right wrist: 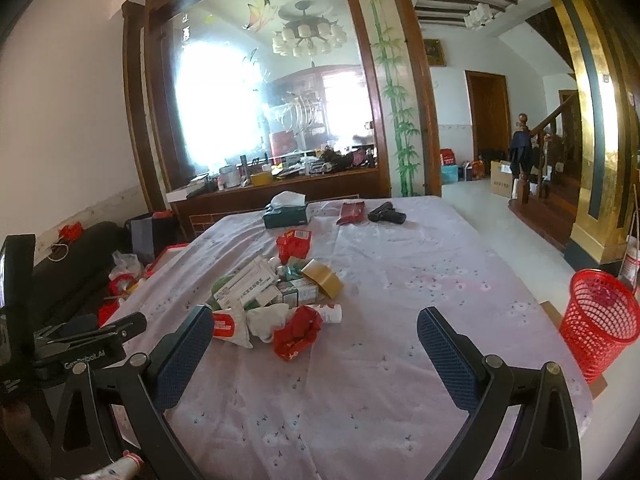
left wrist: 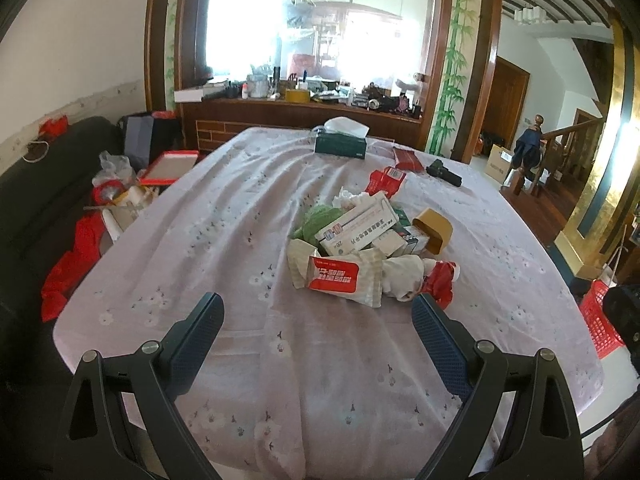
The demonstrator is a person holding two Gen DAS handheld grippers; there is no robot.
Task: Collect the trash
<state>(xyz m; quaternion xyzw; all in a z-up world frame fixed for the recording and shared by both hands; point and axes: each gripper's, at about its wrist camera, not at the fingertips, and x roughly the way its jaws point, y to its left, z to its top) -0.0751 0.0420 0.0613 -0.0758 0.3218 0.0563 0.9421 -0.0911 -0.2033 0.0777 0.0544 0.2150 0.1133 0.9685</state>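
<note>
- Here the surface fills the middle of both views, under a pale lilac cloth printed with small flowers.
- The trash, a heap of cartons, wrappers and tissue, lies right of centre in the left view and left of centre in the right view.
- Left tongs spread wide at the bottom of the frame, holding nothing, the heap just beyond their tips.
- Right tongs also wide and holding nothing, their left finger near the heap's edge.
- A tissue box stands at the far end of the surface, upper middle.
- A red basket sits on the floor at the right edge.
- A big mirror in a dark wood frame fills the upper middle, with a cluttered ledge below it.
- A dark sofa is at the left edge.
</note>
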